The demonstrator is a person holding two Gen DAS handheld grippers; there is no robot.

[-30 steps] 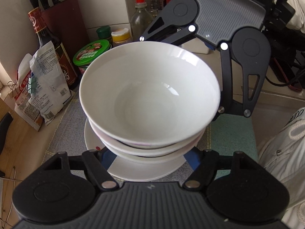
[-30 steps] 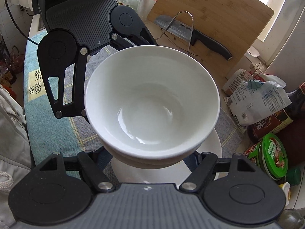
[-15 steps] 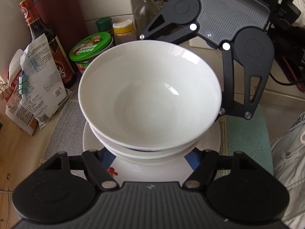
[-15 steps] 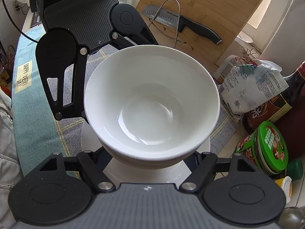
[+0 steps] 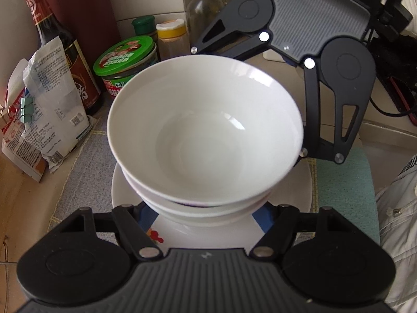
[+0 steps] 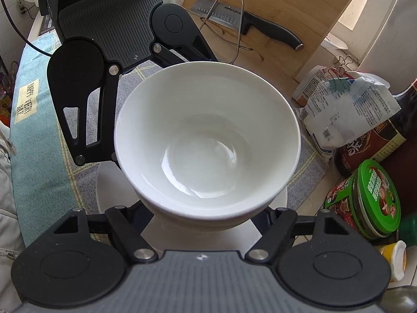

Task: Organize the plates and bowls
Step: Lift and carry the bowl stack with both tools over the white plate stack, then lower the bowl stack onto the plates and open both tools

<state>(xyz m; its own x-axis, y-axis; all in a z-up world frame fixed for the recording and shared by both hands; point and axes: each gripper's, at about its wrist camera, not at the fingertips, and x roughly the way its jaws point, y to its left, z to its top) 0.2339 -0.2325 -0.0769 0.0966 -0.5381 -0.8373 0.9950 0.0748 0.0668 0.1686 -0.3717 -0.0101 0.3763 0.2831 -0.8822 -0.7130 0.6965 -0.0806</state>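
Together, a stack of white bowls (image 5: 206, 130) is gripped by both claws from opposite sides: the left claw (image 5: 203, 215) and the right claw (image 6: 206, 220) are each closed on the stack's lower bowls, their fingertips hidden beneath it. Directly under the claws, a white plate (image 5: 305, 185) lies on the cloth-covered surface (image 5: 78, 177). Beyond the right claw, a knife (image 6: 250, 26) lies on a cutting board (image 6: 294, 2).

Bright daylight, glare in bowl (image 6: 206, 154), fisheye edges.
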